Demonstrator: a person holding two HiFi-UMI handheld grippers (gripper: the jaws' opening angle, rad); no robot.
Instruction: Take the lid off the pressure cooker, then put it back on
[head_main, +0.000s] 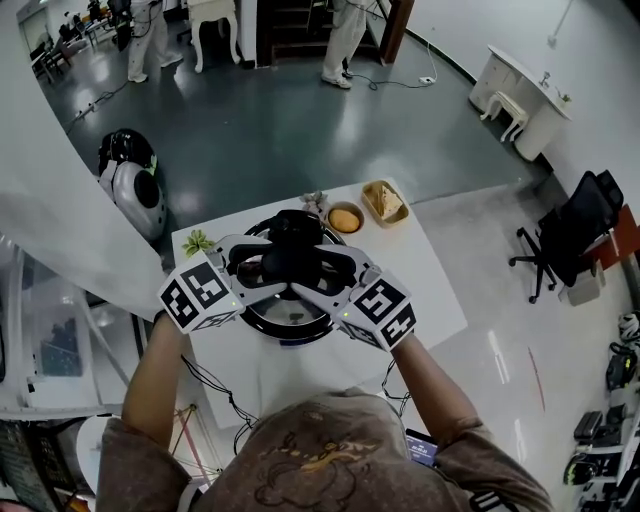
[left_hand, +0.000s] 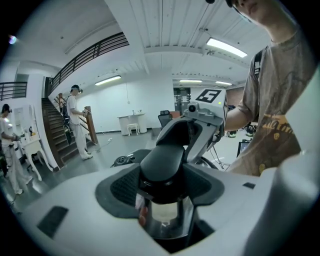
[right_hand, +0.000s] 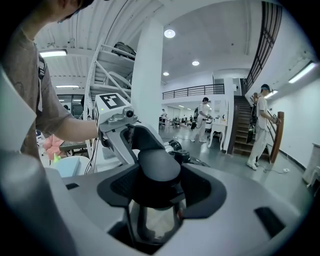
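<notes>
**Desk:** Where is the pressure cooker (head_main: 290, 332)?

**Photographer:** At the middle of a white table (head_main: 430, 290), straight in front of the person (head_main: 320, 455) who works on it. Its lid (head_main: 300, 312) sits on top, as far as the head view shows. A black handle (head_main: 290, 262) runs across the lid.

**Desk:** And the two tongs?

**Photographer:** Both are clamped on that handle, one from each side of the cooker. The left gripper (left_hand: 162, 186) has its jaws set wide, and its dark ribbed pads (left_hand: 122, 186) press against one end of the handle, with the lid's shiny metal just beneath. The right gripper (right_hand: 159, 189) holds the opposite end the same way, jaws broad and closed on the black grip (each tool's camera catches the other tool facing it across the lid).

**Desk:** Anything else near the cooker?

**Photographer:** Just behind it, on the side away from the person, is a small bowl (head_main: 345, 218) of something orange. Beside that is a basket (head_main: 385, 202) with pale contents. A green sprig (head_main: 197, 241) lies to the cooker's left. Well beyond the cooker, off the table, people (head_main: 338, 40) stand on the grey floor (head_main: 300, 130) near a staircase (left_hand: 55, 135).
</notes>
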